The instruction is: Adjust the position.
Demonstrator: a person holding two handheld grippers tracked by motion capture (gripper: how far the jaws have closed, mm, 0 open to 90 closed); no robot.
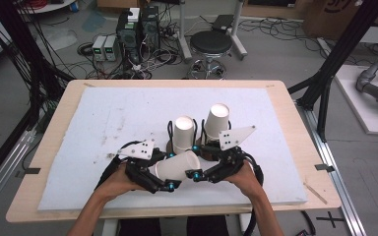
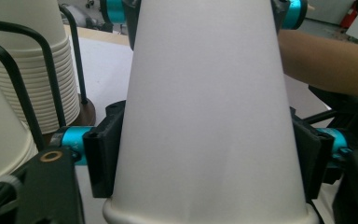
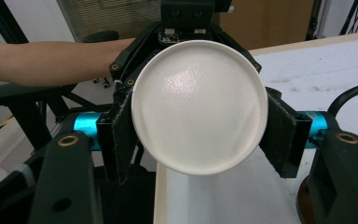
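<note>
Both tools (image 1: pixel 182 178) apparently around cup (image 1: pixel 177 166)

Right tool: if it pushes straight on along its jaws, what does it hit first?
The paper cup. Its base sits squarely between the right tool jaws, apparently already touching them. Directly behind the cup comes the left tool, which holds its wide end, though the depth between them is hard to judge.

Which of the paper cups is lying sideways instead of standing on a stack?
The single cup held between both grippers, nearest the person. The two cup stacks behind it stand upright in their wire holders.
</note>
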